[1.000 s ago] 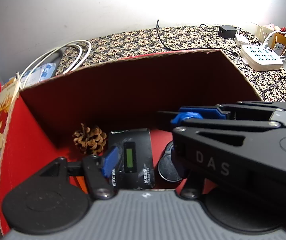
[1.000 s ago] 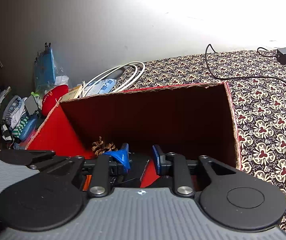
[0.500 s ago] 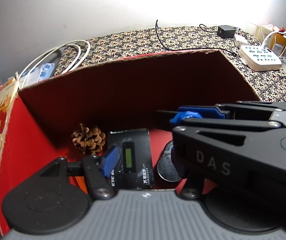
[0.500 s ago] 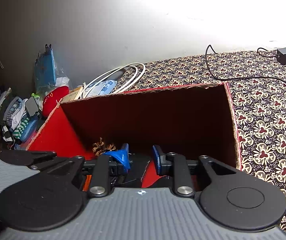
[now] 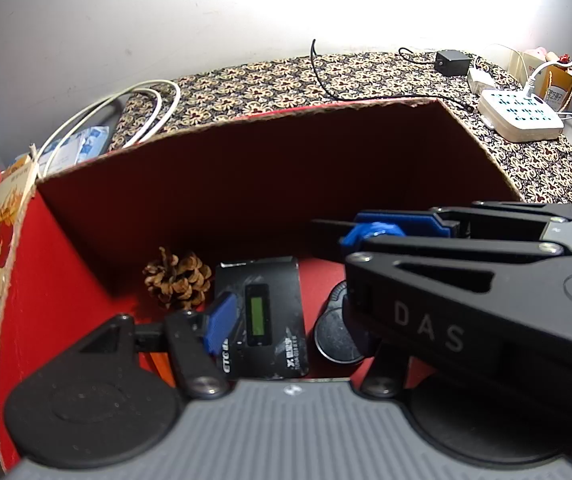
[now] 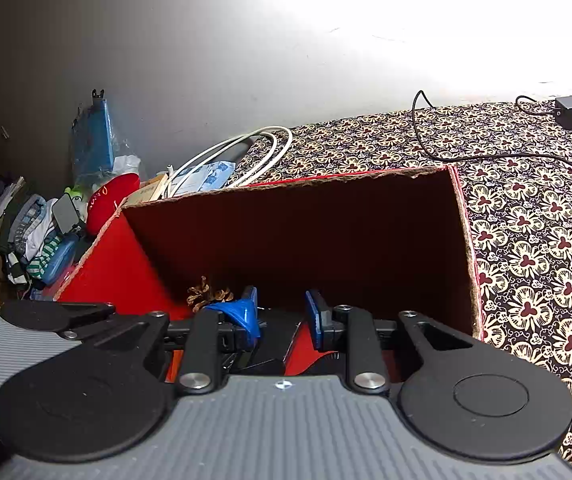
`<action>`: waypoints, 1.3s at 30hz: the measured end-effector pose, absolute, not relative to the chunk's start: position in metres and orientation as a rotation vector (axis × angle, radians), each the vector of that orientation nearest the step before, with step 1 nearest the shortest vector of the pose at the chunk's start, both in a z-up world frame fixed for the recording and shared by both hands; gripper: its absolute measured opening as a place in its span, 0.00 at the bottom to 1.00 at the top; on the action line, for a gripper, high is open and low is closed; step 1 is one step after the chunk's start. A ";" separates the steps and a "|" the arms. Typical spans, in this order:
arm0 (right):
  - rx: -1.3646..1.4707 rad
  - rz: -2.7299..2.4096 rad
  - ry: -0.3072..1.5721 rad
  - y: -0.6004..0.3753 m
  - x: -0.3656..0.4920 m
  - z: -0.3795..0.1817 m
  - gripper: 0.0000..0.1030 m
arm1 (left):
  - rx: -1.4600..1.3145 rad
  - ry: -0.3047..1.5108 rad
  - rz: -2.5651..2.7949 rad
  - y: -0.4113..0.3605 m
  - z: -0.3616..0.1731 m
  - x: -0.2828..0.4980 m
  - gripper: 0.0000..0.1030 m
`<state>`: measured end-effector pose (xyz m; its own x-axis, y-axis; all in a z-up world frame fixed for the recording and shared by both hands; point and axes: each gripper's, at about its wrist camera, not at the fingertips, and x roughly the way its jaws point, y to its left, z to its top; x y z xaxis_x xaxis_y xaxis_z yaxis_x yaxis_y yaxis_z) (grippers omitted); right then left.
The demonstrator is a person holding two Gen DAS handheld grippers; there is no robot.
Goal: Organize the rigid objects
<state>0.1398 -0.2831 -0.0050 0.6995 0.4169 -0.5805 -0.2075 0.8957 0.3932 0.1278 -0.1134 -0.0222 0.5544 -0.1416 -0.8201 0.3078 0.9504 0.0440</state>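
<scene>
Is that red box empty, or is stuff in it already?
Not empty: a pine cone, a black device and a round black lid lie on the red box's floor.

A red cardboard box (image 5: 18, 300) filled the middle of the frame, open at the top, its inner walls in dark shadow. On its floor, lower centre, lay a pine cone (image 5: 177, 278), just to its right a black device (image 5: 262, 316) with a small green screen, and further right a dark round disc (image 5: 335, 336), partly hidden. The left gripper (image 5: 286, 320) hung over them with its blue pads apart and nothing between them. The right gripper (image 5: 369, 232) reached in from the right edge; its jaws looked nearly closed, though the angle was poor. A white power strip (image 5: 521, 120) sat on the patterned cloth (image 5: 365, 76) at upper right.
</scene>
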 end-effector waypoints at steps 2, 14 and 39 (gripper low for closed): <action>0.310 0.354 0.717 -0.284 0.140 -0.006 0.07 | 0.191 0.948 -0.268 -0.114 -0.022 0.128 0.57; 0.311 0.353 0.715 -0.281 0.140 -0.003 0.08 | 0.191 0.949 -0.267 -0.114 -0.022 0.128 0.57; 0.314 0.357 0.715 -0.279 0.140 -0.005 0.09 | 0.199 0.950 -0.271 -0.115 -0.023 0.127 0.57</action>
<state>0.1402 -0.2794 -0.0050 0.6997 0.4199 -0.5779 -0.2089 0.8939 0.3966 0.1274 -0.1151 -0.0228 0.5516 -0.1406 -0.8222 0.3139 0.9482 0.0485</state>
